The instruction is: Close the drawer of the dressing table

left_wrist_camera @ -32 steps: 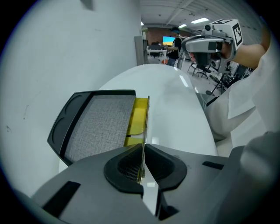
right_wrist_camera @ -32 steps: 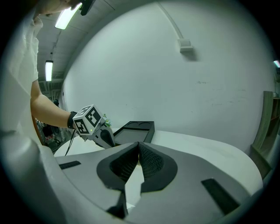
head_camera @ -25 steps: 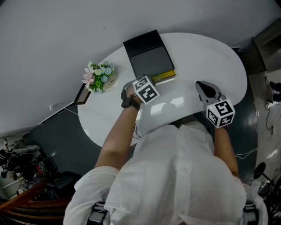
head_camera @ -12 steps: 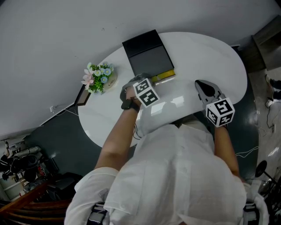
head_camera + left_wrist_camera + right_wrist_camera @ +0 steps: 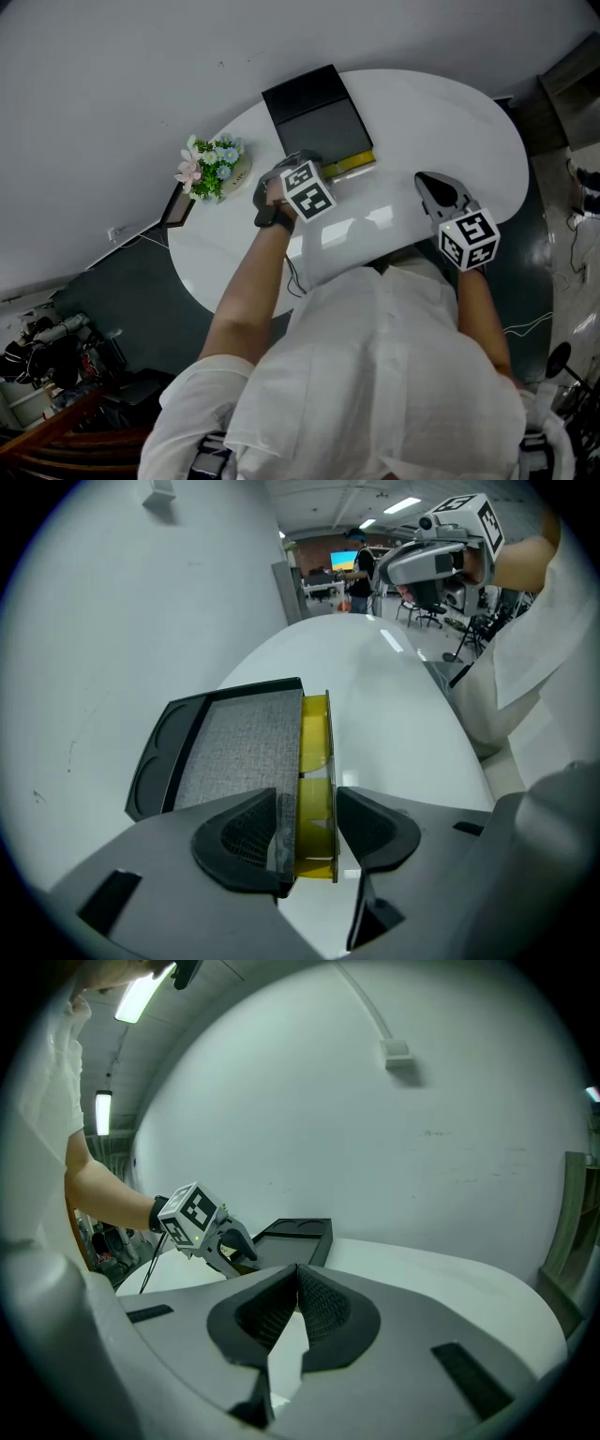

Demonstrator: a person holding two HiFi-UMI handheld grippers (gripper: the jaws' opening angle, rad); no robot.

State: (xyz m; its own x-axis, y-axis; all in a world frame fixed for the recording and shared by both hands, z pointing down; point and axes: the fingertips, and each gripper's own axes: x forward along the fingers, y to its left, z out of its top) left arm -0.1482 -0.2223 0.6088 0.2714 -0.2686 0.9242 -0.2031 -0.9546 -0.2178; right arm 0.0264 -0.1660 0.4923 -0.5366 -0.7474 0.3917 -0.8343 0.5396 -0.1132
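Observation:
A dark organiser box [image 5: 314, 117] with a grey fabric top [image 5: 234, 752] lies at the back of the white oval table [image 5: 441, 112]. Its yellow drawer [image 5: 314, 761] sticks a little way out of the near side [image 5: 352, 165]. My left gripper [image 5: 307, 803] points steeply down over that drawer. Its jaws are opening, the drawer's yellow front stands between them, and the pads do not press on it. My right gripper [image 5: 297, 1274] is shut on nothing and hovers over the table's right part [image 5: 429, 180], apart from the box.
A small bunch of artificial flowers [image 5: 211, 166] stands at the table's left edge, with a dark picture frame [image 5: 175, 202] beside it. A grey wall runs behind the table. The person's white shirt hides the near edge.
The left gripper's jaws have spread apart around the drawer front, and the hand has shifted slightly. The right gripper has kept still.

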